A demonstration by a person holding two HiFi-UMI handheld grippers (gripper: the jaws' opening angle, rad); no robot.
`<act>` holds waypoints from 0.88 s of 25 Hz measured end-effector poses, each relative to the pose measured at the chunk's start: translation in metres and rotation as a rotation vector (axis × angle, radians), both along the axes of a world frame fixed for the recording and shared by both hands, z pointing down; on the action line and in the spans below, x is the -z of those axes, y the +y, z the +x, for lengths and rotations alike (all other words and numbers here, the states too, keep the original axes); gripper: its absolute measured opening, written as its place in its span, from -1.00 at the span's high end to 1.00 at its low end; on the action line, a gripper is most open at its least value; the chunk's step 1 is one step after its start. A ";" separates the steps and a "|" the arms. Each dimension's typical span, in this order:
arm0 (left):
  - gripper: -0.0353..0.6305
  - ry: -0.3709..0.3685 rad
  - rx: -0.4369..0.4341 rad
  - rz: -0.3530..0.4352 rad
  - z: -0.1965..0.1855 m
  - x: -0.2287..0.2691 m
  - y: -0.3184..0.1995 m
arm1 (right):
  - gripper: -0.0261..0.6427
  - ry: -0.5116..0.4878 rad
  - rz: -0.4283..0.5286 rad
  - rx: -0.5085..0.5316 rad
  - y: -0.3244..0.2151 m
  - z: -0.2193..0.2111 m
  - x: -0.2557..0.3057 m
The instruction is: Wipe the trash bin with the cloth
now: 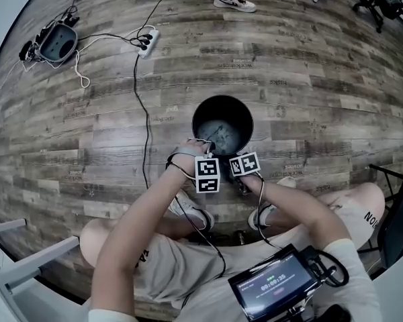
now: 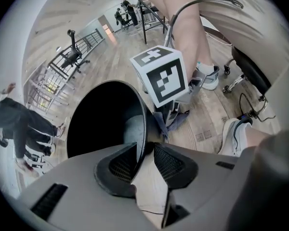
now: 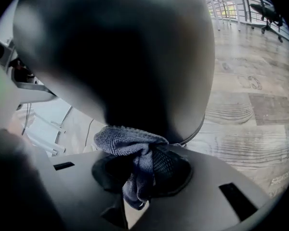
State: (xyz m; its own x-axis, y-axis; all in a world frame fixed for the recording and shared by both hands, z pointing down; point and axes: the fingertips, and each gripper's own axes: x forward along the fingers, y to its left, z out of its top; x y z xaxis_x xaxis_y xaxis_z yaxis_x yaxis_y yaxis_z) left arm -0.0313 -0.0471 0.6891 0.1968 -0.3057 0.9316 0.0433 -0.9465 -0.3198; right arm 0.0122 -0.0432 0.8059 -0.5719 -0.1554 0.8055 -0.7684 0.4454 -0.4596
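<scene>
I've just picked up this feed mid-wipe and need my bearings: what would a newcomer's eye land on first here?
The black bin stands on the wood floor, right in front of the seated person's feet. The left gripper is clamped on its rim. The right gripper holds a bunched grey-blue cloth against its outer wall.

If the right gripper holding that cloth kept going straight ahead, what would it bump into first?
The outer wall of the dark round trash bin fills its view. The bluish-grey knitted cloth pinched in the right gripper leads and seems to touch it, though depth is unclear.
</scene>
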 end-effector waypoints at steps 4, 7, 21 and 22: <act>0.52 -0.002 -0.002 0.003 0.000 0.001 -0.001 | 0.68 0.024 -0.011 -0.013 0.000 -0.002 -0.023; 0.52 -0.001 -0.003 0.002 0.000 0.000 -0.001 | 0.68 0.039 -0.019 -0.026 0.001 -0.004 -0.039; 0.52 -0.018 -0.005 0.022 -0.002 -0.003 -0.002 | 0.68 0.048 -0.081 -0.072 0.007 -0.005 -0.068; 0.52 -0.021 -0.001 0.022 -0.003 -0.002 -0.004 | 0.68 0.048 -0.086 -0.055 0.009 -0.005 -0.063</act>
State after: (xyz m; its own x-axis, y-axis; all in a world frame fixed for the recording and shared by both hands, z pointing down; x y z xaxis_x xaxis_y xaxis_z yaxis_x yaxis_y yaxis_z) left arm -0.0340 -0.0509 0.6915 0.1779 -0.3265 0.9283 0.0509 -0.9390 -0.3400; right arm 0.0075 -0.0340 0.8688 -0.5249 -0.1149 0.8434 -0.8126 0.3625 -0.4564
